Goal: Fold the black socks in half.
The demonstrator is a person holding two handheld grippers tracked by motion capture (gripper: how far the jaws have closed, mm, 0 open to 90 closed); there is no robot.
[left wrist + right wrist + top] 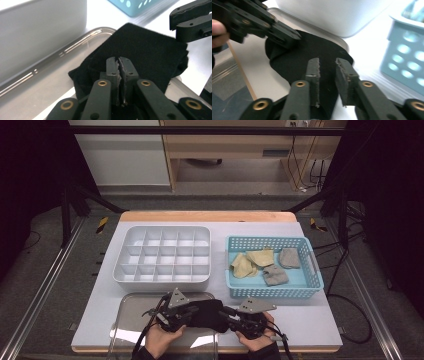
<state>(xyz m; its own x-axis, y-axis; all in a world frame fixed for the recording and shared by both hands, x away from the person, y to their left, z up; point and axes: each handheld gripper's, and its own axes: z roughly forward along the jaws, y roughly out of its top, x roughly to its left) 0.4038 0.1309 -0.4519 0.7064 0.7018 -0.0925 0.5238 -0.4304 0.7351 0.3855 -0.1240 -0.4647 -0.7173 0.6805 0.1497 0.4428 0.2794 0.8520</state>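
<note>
Both hands come in at six o'clock of the high view, and between them hangs a black cloth (209,314), close to the table's near edge. It lies partly over the metal tray (131,309), whose raised rim curves round it at about twelve o'clock, and it stretches from one gripper to the other, so its long axis runs nine to three across the table.

In the left gripper view the left gripper (121,72) has its jaws pressed together with only a hairline between the pads — pinched on a fold of the cloth, which spreads away toward one o'clock as a flat flap with a straight far edge. The right gripper (327,75) stands differently: in its own view the jaws are apart by a narrow gap, the cloth lying under and between them, and the pads do not press on it.

Room to move is tight at the sides. The white compartment box (164,254) stands just beyond the tray at eleven o'clock, its near wall almost against the tray's rim. The blue basket (273,290) sits at one o'clock, near the right gripper, with yellow and grey cloths (260,264) lying in it. A strip of bare table (310,320) lies open at three o'clock — the widest free patch — and the wooden front edge runs just behind the hands.
</note>
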